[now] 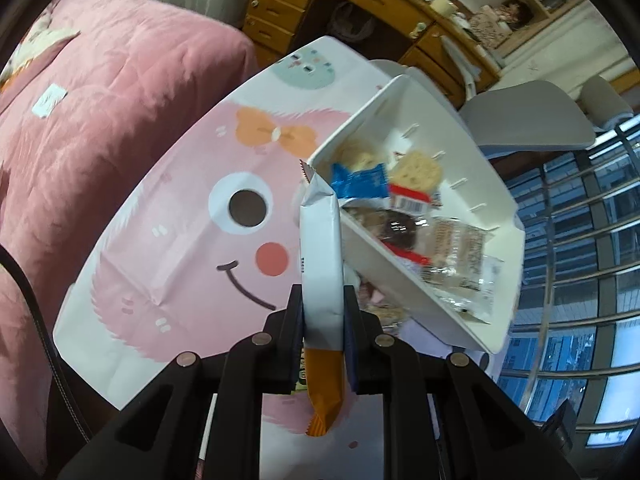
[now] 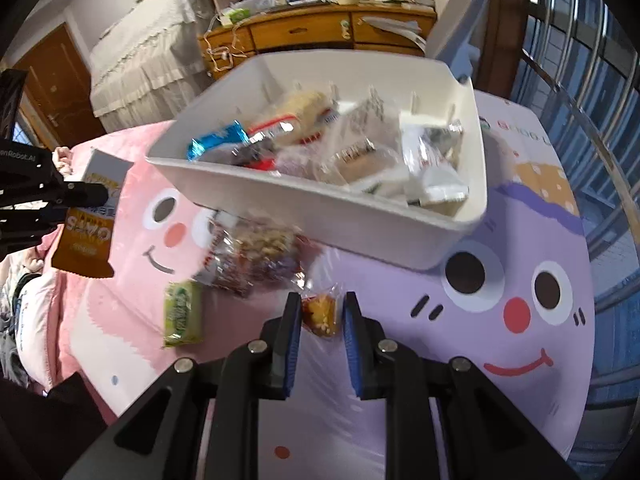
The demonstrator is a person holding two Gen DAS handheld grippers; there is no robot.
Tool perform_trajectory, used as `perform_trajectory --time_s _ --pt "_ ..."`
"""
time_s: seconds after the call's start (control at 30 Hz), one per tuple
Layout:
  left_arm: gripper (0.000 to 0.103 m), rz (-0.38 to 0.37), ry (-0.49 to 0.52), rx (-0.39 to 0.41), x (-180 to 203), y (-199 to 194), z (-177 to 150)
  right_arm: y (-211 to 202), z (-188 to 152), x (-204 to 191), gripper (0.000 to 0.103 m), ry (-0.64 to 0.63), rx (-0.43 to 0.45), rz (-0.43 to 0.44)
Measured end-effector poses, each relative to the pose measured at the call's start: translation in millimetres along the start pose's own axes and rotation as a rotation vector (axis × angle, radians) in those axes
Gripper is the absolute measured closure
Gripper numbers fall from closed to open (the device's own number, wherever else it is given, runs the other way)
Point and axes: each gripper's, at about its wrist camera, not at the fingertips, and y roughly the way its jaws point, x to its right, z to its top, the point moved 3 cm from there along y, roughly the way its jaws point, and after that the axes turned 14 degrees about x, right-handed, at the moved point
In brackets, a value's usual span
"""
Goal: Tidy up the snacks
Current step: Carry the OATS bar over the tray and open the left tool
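Note:
My left gripper (image 1: 323,300) is shut on a white and orange snack packet (image 1: 322,264), held above the table next to the white bin (image 1: 408,280); the packet also shows in the right wrist view (image 2: 90,224). The white bin (image 2: 320,204) holds several wrapped snacks. My right gripper (image 2: 320,308) stands around a small yellow snack in clear wrap (image 2: 320,314), fingers on both sides; contact is unclear. A green packet (image 2: 183,313) and a clear bag of snacks (image 2: 256,256) lie on the table in front of the bin.
The table has a cartoon-face cloth (image 2: 500,320), pink and purple. A pink bed (image 1: 100,120) lies to the left, a wooden desk (image 2: 320,28) behind, a grey chair (image 1: 528,120) and window bars (image 2: 600,120) to the right.

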Motion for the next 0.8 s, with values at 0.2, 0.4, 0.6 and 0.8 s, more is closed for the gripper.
perform_trajectory --time_s 0.2,0.4,0.6,0.8 --pt "0.088 -0.067 0.082 0.063 33.1 -12.8 19.3 -19.4 32.2 -2.2 0.083 -0.035 0.116 0.023" --pt "0.088 -0.091 0.18 0.095 70.1 -8.0 32.8 -30.9 59.7 8.4 0.082 -0.063 0.226 -0.027" --pt "0.088 -0.13 0.273 0.127 104.6 -3.8 43.9 -31.3 78.0 29.9 0.082 -0.027 0.282 -0.082" --pt "0.072 -0.099 0.38 0.148 131.6 4.1 43.3 -25.1 83.1 48.2 0.081 0.014 0.28 -0.14"
